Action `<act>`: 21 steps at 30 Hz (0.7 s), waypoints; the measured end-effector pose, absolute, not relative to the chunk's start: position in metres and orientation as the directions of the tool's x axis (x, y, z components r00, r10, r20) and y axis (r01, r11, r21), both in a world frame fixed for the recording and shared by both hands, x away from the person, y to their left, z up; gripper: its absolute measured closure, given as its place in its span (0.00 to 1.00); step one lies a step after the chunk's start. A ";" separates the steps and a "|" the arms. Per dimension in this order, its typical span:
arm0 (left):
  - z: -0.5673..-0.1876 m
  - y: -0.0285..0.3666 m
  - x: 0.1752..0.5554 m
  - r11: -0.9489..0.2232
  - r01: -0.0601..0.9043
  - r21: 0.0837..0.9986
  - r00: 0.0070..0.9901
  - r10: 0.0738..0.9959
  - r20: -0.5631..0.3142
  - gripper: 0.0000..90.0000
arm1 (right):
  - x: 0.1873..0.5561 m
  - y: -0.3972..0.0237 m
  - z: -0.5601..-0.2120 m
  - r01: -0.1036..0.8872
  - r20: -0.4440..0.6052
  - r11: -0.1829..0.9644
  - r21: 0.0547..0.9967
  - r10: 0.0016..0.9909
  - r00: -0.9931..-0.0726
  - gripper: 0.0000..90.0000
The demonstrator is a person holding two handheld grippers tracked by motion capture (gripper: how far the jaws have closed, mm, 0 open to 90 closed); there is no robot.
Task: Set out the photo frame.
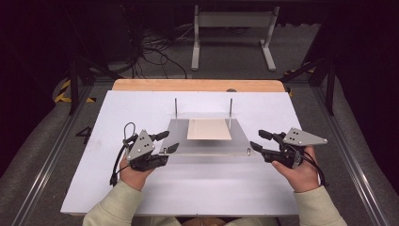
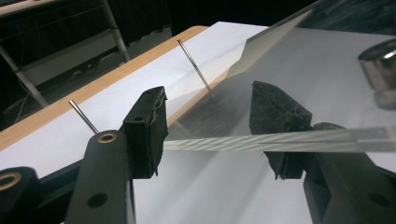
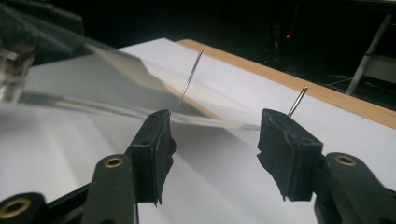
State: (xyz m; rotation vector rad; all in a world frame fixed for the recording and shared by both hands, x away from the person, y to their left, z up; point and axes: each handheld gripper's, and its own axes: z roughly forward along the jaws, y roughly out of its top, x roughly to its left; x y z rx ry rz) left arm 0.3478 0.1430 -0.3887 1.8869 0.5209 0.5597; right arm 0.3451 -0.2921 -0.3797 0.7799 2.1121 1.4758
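Note:
A clear acrylic plate (image 1: 207, 145) lies mid-table over a beige sheet (image 1: 209, 129). Two thin upright metal pins (image 1: 176, 108) (image 1: 230, 110) stand at its back. My left gripper (image 1: 170, 141) is open at the plate's front left corner. In the left gripper view the plate's edge (image 2: 289, 140) runs between the open jaws of the left gripper (image 2: 212, 126), and contact cannot be told. My right gripper (image 1: 257, 139) is open at the front right corner. In the right gripper view the plate's corner (image 3: 116, 109) lies just beyond the right gripper (image 3: 219, 149).
The plate rests on a white board (image 1: 188, 188) laid over a wooden tabletop (image 1: 197, 85). Small metal pegs (image 1: 248, 151) (image 2: 380, 70) stand at the plate's front corners. Past the table, a white frame (image 1: 233, 28) and cables lie on the floor.

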 end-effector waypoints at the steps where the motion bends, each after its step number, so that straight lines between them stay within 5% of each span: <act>1: -0.389 0.143 0.348 -0.355 0.099 0.930 0.796 0.589 0.140 0.50 | 0.344 -0.291 -0.380 0.191 -0.050 0.287 0.939 0.662 -0.748 0.48; 15: -0.388 0.143 0.348 -0.350 0.102 0.931 0.795 0.591 0.135 0.50 | 0.336 -0.261 -0.377 0.057 -0.129 0.299 0.953 0.565 -0.815 0.34; 21: -0.389 0.142 0.348 -0.349 0.104 0.931 0.795 0.592 0.133 0.50 | 0.343 -0.249 -0.382 0.007 -0.170 0.321 0.947 0.522 -0.836 0.43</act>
